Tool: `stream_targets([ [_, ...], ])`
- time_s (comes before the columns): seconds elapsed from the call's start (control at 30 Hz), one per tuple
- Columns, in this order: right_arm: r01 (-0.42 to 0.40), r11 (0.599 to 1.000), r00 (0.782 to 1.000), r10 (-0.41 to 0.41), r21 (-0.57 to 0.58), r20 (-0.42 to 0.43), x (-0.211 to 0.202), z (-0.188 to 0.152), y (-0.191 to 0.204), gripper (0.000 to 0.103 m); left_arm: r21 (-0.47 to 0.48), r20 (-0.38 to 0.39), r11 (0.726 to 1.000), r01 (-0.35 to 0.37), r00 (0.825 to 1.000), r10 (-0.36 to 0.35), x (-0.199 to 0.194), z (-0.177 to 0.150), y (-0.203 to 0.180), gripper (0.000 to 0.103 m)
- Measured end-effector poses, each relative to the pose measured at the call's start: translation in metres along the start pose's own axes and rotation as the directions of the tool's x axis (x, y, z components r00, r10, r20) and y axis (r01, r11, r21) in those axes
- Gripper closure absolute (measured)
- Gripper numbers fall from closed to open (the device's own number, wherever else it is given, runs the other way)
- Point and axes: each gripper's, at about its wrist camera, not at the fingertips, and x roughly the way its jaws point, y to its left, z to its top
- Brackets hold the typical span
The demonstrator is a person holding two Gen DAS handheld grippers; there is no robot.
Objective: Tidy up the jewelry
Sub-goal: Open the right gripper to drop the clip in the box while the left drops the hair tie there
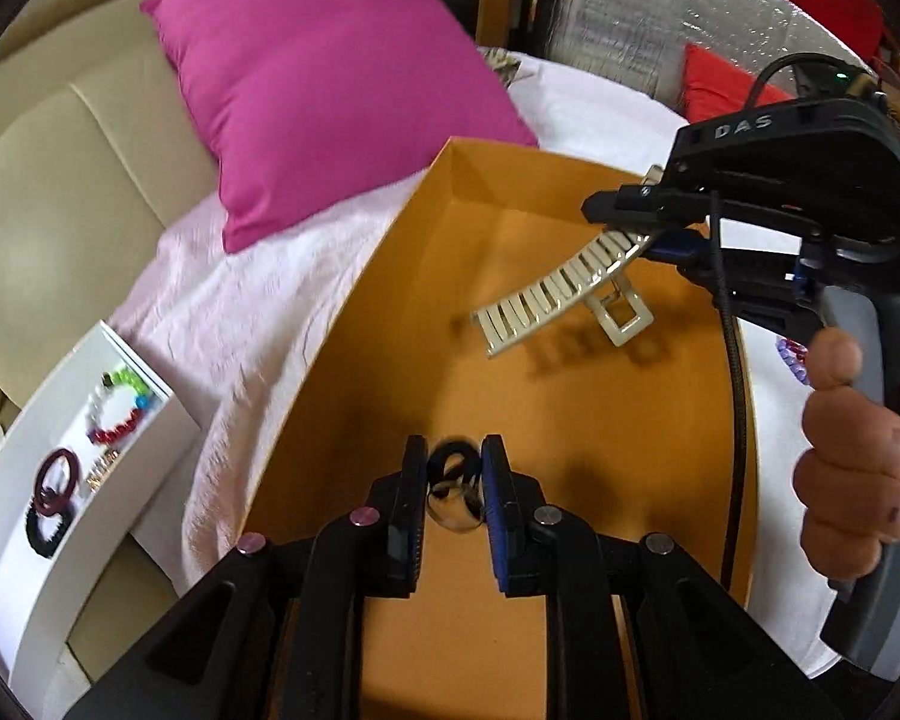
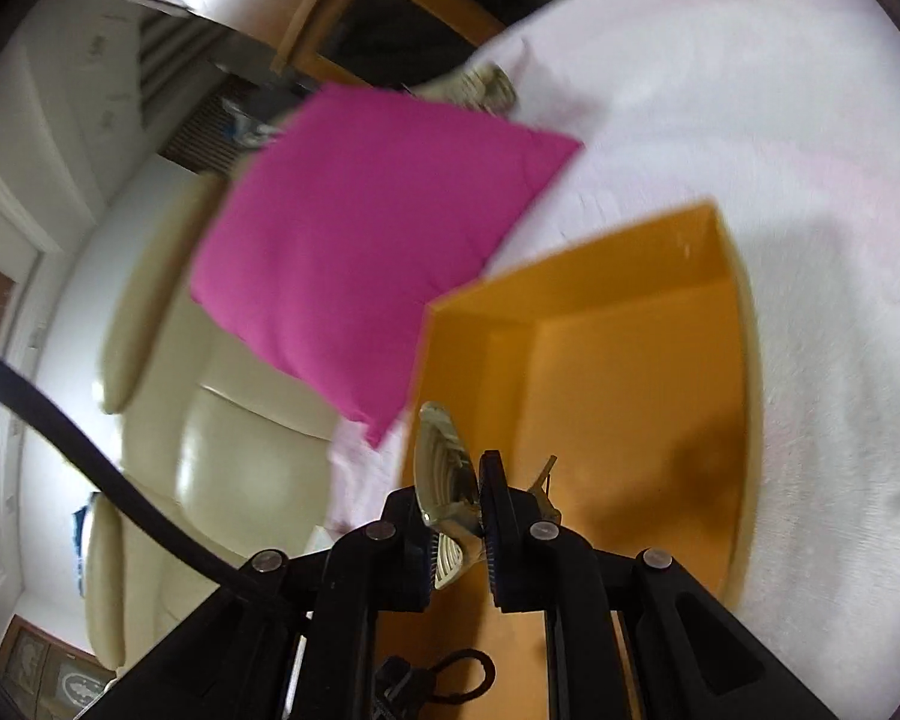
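While over orange cardboard box (image 1: pixel 570 396): left tongs (image 1: pixel 453 480) gripping small black looped hair tie (image 1: pixel 450 468); right tongs (image 1: pixel 642 228) at 1 o'clock clamping cream plastic claw hair clip (image 1: pixel 558 294), long axis slanting toward 7 o'clock, box floor directly below both.

Bright, even daylight fills both fisheye views, with soft shadows inside the orange box (image 1: pixel 570 396), glare on the white bedsheet (image 2: pixel 750 90), motion blur, and dark, strongly curved edges.

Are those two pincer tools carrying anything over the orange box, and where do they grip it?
Left gripper pinches a small black looped piece. Right gripper holds a cream hair claw by one end.
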Motion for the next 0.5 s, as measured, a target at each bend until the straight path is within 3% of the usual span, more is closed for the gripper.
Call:
stream_targets([
  [0.03, 0.028, 1.000, 0.999, -0.028, -0.003, -0.017, 0.005, 0.001, -0.003, 0.085, -0.005, -0.004, 1.000, 0.003, 1.000, -0.003, 0.001, 0.001, 0.002, 0.083],
  [0.07, 0.043, 0.999, 0.999, -0.043, -0.003, -0.031, 0.008, 0.000, -0.002, 0.084, -0.013, -0.003, 1.000, 0.002, 1.000, -0.002, 0.000, 0.002, 0.004, 0.075],
  [0.1, 0.050, 0.999, 0.998, -0.050, 0.001, -0.042, 0.008, 0.001, -0.003, 0.074, -0.019, 0.002, 1.000, -0.004, 1.000, 0.004, -0.003, 0.003, 0.004, 0.062],
  [0.13, 0.047, 0.999, 0.998, -0.047, 0.004, -0.042, 0.005, 0.004, -0.003, 0.060, -0.025, 0.023, 0.999, -0.020, 1.000, 0.020, -0.009, 0.006, 0.005, 0.058],
  [0.2, 0.004, 1.000, 1.000, -0.004, -0.004, -0.007, -0.013, 0.008, -0.001, 0.051, -0.012, 0.062, 0.999, -0.042, 0.997, 0.042, -0.022, 0.011, 0.000, 0.053],
  [0.37, -0.008, 0.995, 0.995, 0.018, -0.102, 0.102, -0.089, 0.014, -0.006, 0.051, 0.051, 0.135, 0.998, -0.034, 0.990, 0.027, -0.049, 0.023, -0.037, 0.053],
  [0.5, 0.042, 0.993, 0.980, -0.018, -0.113, 0.200, -0.172, 0.010, -0.054, 0.051, 0.130, 0.167, 0.991, 0.003, 0.986, -0.025, -0.058, 0.028, -0.096, 0.050],
])
